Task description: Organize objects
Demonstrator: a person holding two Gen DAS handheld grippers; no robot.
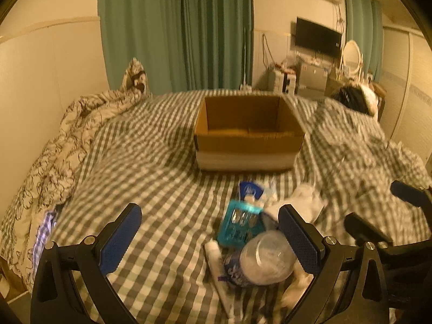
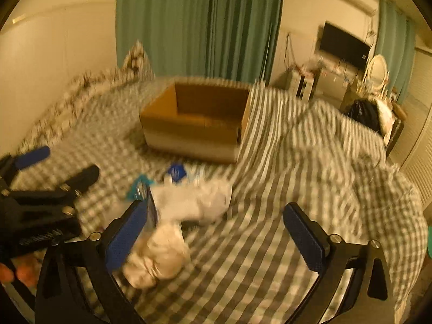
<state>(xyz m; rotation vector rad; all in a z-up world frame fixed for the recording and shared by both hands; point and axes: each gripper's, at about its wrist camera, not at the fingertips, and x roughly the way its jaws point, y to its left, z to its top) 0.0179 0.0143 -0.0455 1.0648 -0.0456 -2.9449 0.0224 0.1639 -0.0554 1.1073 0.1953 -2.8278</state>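
Observation:
An open cardboard box [image 1: 248,135] stands on the checked bedsheet [image 1: 151,162]; it also shows in the right wrist view [image 2: 194,127]. A small pile lies in front of it: a clear plastic bottle [image 1: 262,259], a teal packet [image 1: 237,224], a blue-and-white packet [image 1: 251,190] and white cloth [image 1: 307,199]. My left gripper [image 1: 210,235] is open, its fingers either side of the bottle and above it. My right gripper [image 2: 216,232] is open over the sheet, with crumpled white cloth [image 2: 159,259] by its left finger and a white bundle [image 2: 194,202] beyond.
A crumpled patterned quilt [image 1: 62,145] lies along the wall at the left. A heaped checked duvet [image 2: 337,167] fills the right side of the bed. Green curtains [image 1: 175,29] hang behind. A TV [image 1: 317,40] and a cluttered dresser stand at the far right.

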